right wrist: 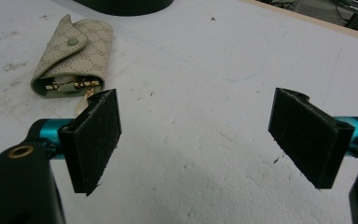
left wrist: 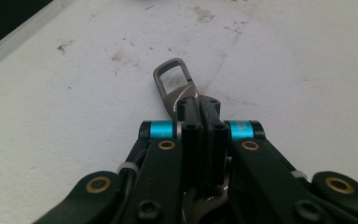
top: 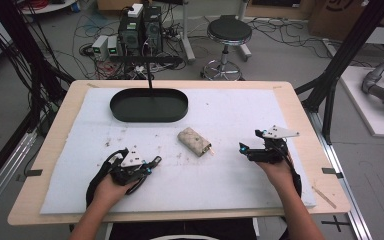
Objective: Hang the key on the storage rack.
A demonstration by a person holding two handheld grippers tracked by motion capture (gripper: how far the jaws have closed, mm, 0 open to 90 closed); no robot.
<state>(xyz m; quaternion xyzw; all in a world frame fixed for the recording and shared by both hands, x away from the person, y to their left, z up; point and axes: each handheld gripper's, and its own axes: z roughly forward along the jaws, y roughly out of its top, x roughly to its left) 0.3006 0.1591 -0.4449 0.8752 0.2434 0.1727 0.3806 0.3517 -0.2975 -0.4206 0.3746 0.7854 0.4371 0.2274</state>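
Note:
My left gripper [left wrist: 199,105] is shut on a dark metal snap hook [left wrist: 172,81], whose loop sticks out past the jaws, low over the white mat [left wrist: 284,70]. In the high view that gripper [top: 152,162] sits at the front left of the mat. A beige patterned key pouch [top: 194,140] lies in the middle, its flap snapped shut and gold hooks showing at its open end [right wrist: 72,56]. To the right of the pouch my right gripper [top: 243,148] stands open with nothing between its pads [right wrist: 193,140], and the pouch is ahead to its left.
A black oval tray [top: 149,105] rests at the back of the white mat [top: 240,110], with a thin black post rising from it. The wooden table edge [top: 300,105] frames the mat. A stool [top: 228,32] and computer boxes [top: 140,30] stand on the floor beyond.

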